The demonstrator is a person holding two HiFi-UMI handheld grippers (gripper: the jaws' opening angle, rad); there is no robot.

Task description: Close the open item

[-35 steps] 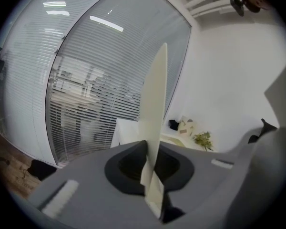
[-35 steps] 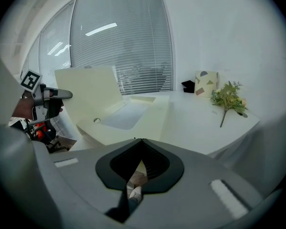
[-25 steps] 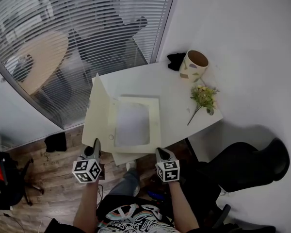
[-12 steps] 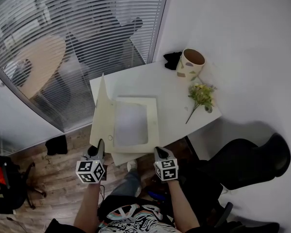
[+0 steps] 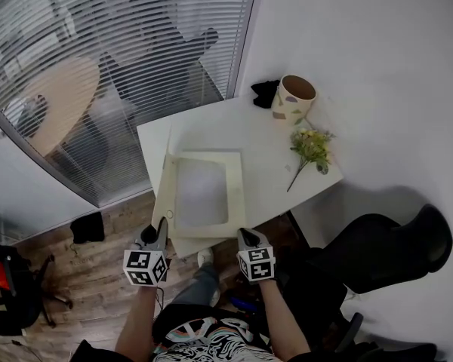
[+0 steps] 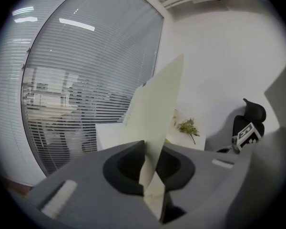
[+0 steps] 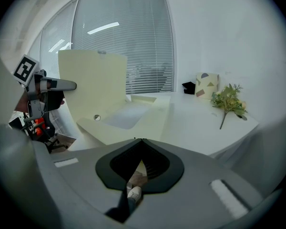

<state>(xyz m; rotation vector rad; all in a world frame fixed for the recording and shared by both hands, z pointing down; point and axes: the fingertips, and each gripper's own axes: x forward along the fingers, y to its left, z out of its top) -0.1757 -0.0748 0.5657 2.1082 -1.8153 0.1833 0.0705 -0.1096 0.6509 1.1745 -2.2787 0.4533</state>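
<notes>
Folder of thin cream card (image 5: 204, 194) lies open on the white worktop (image 5: 268, 153), nearer the seated person than the patterned beige pot (image 5: 294, 100). Its raised cover (image 6: 157, 109) looks light and floppy to me, best held by its free edge. The left tongs (image 6: 150, 175) pinch that edge, though they have just been easing apart. The right tongs (image 7: 140, 142) are closed and empty.

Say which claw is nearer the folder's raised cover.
Left. The left claw has the raised cover between its jaws, which have just been opening; the right claw sits shut at the folder's near right corner.
</notes>
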